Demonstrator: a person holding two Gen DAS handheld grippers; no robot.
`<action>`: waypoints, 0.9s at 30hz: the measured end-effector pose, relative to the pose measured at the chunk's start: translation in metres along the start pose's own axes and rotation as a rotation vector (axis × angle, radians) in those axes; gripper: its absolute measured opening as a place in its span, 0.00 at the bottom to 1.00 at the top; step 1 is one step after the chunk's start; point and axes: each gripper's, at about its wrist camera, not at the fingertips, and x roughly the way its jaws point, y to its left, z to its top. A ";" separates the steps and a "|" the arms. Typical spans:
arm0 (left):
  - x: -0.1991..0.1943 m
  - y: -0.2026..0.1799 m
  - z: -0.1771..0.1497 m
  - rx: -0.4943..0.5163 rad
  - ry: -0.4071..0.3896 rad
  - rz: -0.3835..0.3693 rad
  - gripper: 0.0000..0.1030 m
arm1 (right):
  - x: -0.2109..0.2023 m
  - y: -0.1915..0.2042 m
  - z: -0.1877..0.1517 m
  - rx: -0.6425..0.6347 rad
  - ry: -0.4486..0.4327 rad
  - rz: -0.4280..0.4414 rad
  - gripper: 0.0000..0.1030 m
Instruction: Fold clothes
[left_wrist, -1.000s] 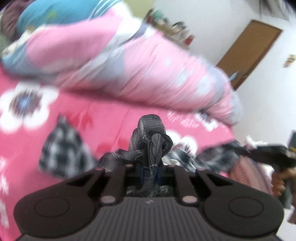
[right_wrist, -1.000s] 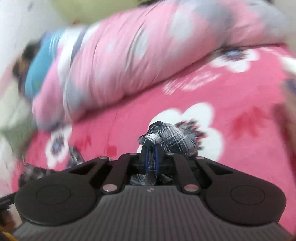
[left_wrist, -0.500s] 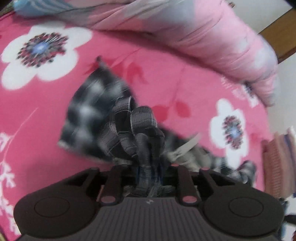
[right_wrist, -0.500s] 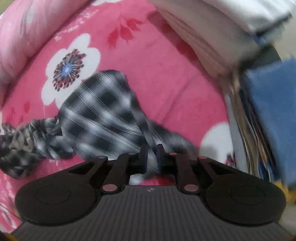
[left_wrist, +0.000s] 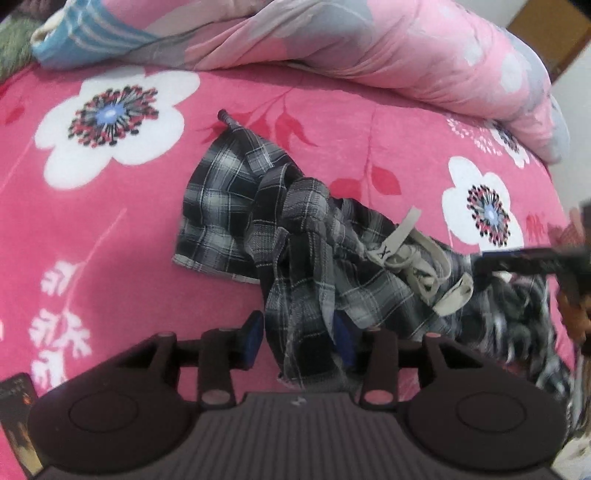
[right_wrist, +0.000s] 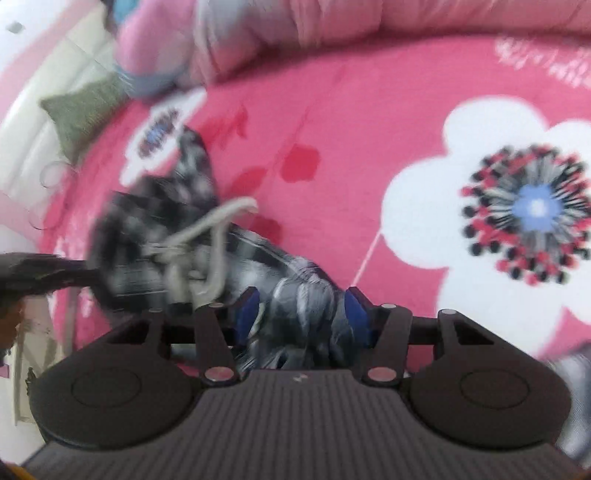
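Both the left gripper (left_wrist: 297, 341) and right gripper (right_wrist: 301, 314) are opening their jaws, releasing the crumpled black-and-white plaid cloth garment (left_wrist: 295, 236) lying between them on the pink floral bed (left_wrist: 110, 240); soft and limp, it seems best pinched at a hem.

Shorts (left_wrist: 236, 206): lie crumpled on the bed (left_wrist: 92, 229), near its middle. Drawstring (left_wrist: 413, 254): on top of the shorts, toward their right part. Quilt (left_wrist: 388, 51): heaped on the bed behind the shorts. Left gripper (left_wrist: 299, 336) and right gripper (right_wrist: 301, 314): at the shorts' near edge, cloth between the opening fingers (left_wrist: 253, 334).
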 end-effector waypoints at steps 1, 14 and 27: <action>-0.001 0.000 -0.001 0.007 -0.004 0.001 0.41 | 0.001 0.004 -0.001 -0.012 0.006 0.020 0.41; 0.016 0.008 -0.004 0.069 -0.019 0.008 0.41 | 0.019 0.001 -0.019 0.100 -0.020 -0.002 0.36; -0.007 -0.013 -0.004 0.371 -0.071 0.039 0.57 | -0.072 0.101 -0.033 -0.279 -0.166 -0.065 0.11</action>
